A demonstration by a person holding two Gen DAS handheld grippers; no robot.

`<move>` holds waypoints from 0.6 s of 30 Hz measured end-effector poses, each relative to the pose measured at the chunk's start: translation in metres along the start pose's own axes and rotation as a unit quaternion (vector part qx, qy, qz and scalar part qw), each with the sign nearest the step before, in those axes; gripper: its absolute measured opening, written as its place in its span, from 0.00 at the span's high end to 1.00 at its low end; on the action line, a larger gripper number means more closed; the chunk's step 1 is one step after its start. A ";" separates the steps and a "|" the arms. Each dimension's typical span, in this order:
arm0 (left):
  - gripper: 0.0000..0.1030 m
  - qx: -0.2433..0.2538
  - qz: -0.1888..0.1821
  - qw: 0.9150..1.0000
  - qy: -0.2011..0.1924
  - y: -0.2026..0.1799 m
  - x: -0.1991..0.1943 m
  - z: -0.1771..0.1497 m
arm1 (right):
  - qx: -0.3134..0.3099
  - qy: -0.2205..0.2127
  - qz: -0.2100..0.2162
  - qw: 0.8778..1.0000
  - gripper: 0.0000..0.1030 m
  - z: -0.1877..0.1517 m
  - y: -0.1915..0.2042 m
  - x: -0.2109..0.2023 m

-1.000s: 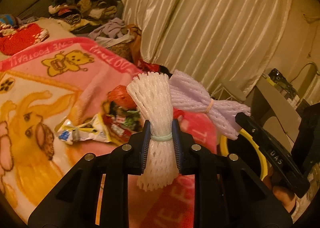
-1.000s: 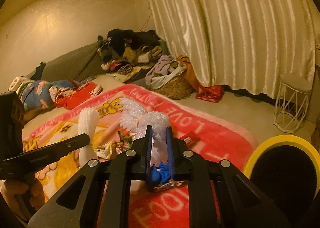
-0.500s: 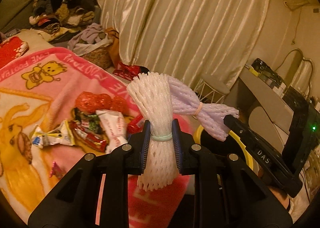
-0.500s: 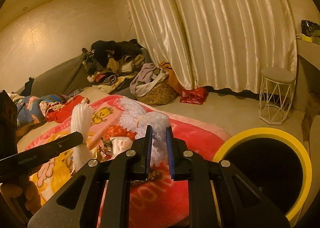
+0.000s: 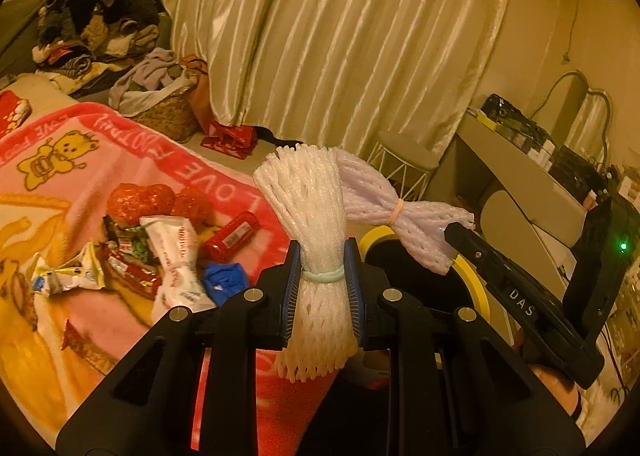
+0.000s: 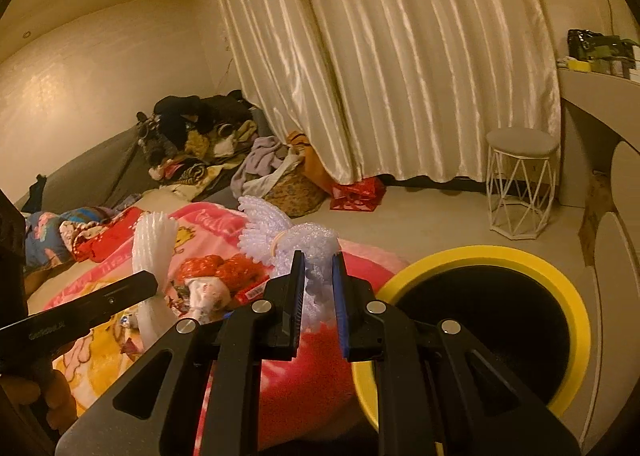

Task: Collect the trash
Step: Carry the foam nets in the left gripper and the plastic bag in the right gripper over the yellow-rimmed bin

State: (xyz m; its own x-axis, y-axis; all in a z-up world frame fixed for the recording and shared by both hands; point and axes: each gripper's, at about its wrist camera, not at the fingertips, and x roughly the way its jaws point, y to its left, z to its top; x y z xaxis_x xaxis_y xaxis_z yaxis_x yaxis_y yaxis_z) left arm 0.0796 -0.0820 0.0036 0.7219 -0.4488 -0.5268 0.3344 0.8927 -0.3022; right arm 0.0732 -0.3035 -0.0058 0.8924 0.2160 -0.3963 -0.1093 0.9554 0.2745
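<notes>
A: What is each hand carrying?

B: The left gripper has its fingers clamped on a white foam net, right at the rubber band round its waist. The right gripper pinches a lilac foam net near one end, held over the pink blanket just beside the yellow-rimmed bin.

A: How will they handle?

B: Feather-light, I'd say, soft and springy. They crush without harm but may cling to the ribbed pads. The banded waist looks like the firmest place to hold.

A: And the rest?

B: Wrappers lie on the blanket.
</notes>
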 end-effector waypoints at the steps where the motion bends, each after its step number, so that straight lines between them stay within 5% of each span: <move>1: 0.84 0.002 -0.002 1.000 0.001 -0.004 0.001 0.000 | 0.001 -0.001 -0.003 1.000 0.87 -0.001 -0.003 -0.001; 18: 0.84 0.038 -0.035 0.999 0.018 -0.049 0.029 -0.007 | 0.022 -0.015 -0.081 0.996 0.87 -0.012 -0.048 -0.025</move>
State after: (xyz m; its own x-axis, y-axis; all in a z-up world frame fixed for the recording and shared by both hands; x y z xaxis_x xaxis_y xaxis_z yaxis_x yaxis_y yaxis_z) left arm 0.0802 -0.1388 -0.0028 0.6731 -0.5096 -0.5359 0.4285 0.8594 -0.2789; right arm 0.0510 -0.3523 -0.0193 0.9094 0.0527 -0.4125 0.0562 0.9673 0.2475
